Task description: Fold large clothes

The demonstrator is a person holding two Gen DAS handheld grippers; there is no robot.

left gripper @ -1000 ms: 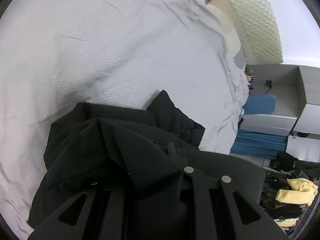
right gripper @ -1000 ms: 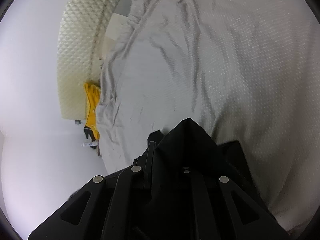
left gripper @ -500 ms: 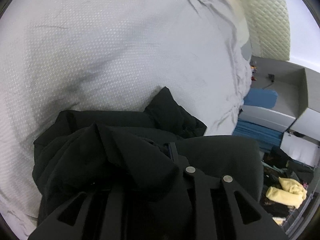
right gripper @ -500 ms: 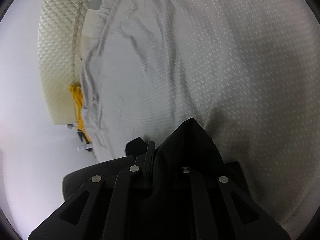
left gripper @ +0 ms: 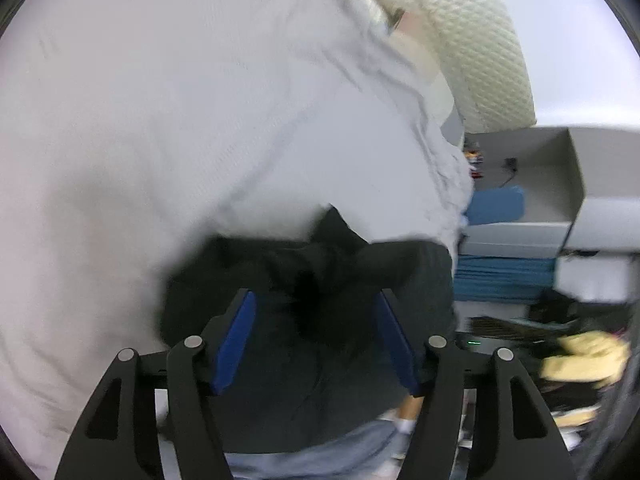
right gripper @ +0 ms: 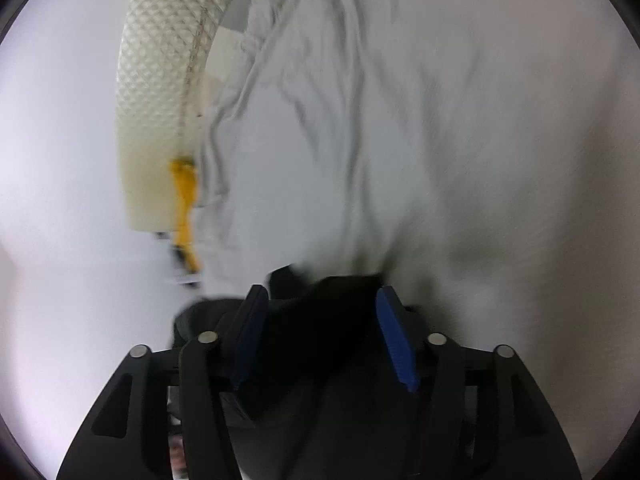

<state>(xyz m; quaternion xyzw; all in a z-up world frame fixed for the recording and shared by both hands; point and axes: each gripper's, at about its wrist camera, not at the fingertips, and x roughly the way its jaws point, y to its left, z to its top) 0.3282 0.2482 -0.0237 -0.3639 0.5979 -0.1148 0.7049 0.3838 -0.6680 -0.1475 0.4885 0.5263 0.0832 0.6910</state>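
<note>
A black garment (left gripper: 320,280) lies bunched on the white bed sheet (left gripper: 180,120), near the bed's edge. My left gripper (left gripper: 316,308) is open, its blue pads (left gripper: 236,340) spread apart above the garment, which lies between and below them. In the right wrist view the same black garment (right gripper: 320,340) lies under my right gripper (right gripper: 320,304), which is also open with its blue pads (right gripper: 394,340) apart. Both views are blurred by motion.
A cream quilted headboard (left gripper: 480,40) stands at the far end of the bed, and also shows in the right wrist view (right gripper: 156,92). Grey shelves (left gripper: 560,200) with blue items and a yellow cloth (left gripper: 580,356) are at the right. A yellow object (right gripper: 186,208) hangs beside the bed.
Both grippers were shut on the black garment; now both have opened and let it go. The garment lies lower and the cameras have moved.
</note>
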